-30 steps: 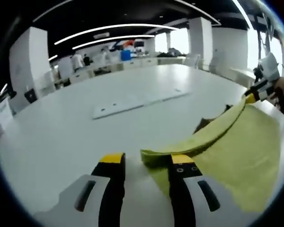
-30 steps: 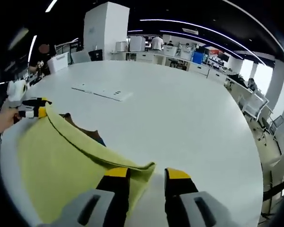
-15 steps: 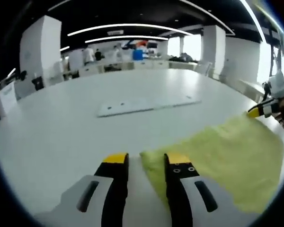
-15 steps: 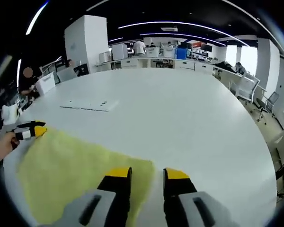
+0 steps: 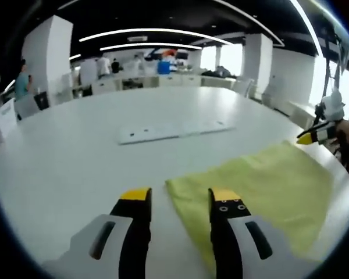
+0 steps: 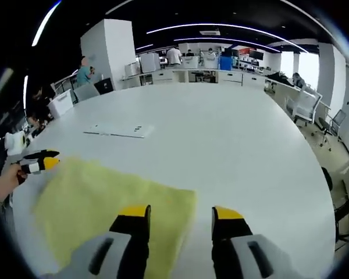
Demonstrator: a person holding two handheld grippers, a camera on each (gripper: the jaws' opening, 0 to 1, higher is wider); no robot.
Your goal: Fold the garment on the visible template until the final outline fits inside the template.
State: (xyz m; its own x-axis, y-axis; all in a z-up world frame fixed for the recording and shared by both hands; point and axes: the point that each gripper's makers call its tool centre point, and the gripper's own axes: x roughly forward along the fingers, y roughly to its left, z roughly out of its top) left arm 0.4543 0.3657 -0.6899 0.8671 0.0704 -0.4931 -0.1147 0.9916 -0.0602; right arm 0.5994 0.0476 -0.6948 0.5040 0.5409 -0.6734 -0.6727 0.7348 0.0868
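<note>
garment [image 5: 256, 183]: flat on tabletop [image 5: 75, 151], long axis running between the two grippers
left gripper [image 5: 177, 200]: jaws parted, empty, above one garment corner
right gripper [image 6: 180, 216]: jaws parted, empty, above the opposite corner

1. one yellow-green fabric garment [image 5: 256, 183] [image 6: 113, 200] lies flat on the table.
2. one large white round table [image 5: 75, 157] [image 6: 238, 151] holds it.
3. one flat white rectangular panel with small dark holes [image 5: 171, 129] [image 6: 117, 130] lies further out on the table.
4. two grippers with yellow-tipped black jaws: the left gripper [image 5: 180, 196] [image 6: 42, 160] and the right gripper [image 6: 181, 213] [image 5: 314, 136].
5. two white square pillars [image 5: 43, 61] [image 5: 257, 61] stand in the left gripper view.
</note>
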